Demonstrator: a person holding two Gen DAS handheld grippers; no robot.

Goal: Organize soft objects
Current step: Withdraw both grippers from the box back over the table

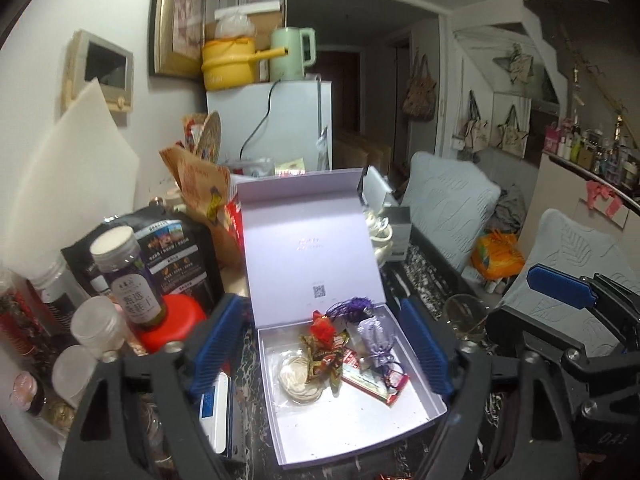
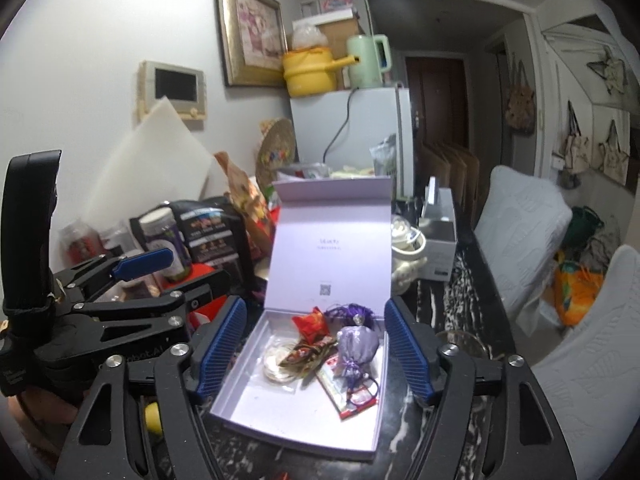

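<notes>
A pale lilac cardboard box (image 1: pixel 352 436) with a hinged lid stood upright is seen on a dark, white-veined marble-patterned surface (image 2: pixel 456 280), and the soft objects are gathered inside it, toward the hinge end. A lavender fabric sachet (image 2: pixel 356 346), gathered and tied with a thin cord, is laid against a red cloth pouch (image 2: pixel 313 322), a purple tassel (image 2: pixel 352 313) and a flat red-and-white packet (image 2: pixel 340 394); a round clear plastic dish (image 1: pixel 298 378) holding something cream-coloured is set beside them, next to a crinkled patterned wrapper. The left claw (image 1: pixel 320 354) is held spread, its ribbed blue pads standing either side of the box with nothing between them that is touched; the right claw (image 2: pixel 314 354) is likewise spread and empty, framing the same box from slightly further right. Only the left view shows a glossy amber bottle (image 1: pixel 132 278) with a white screw cap (its label printed in characters) and a cluster of frosted plastic jars (image 1: pixel 96 326) at the left. Only the right view shows the left claw's black handle standing tall at the left edge. In both views a smooth yellow pot (image 1: pixel 228 62) and a mint-green kettle (image 1: pixel 292 54) are seen on a white fridge behind.
</notes>
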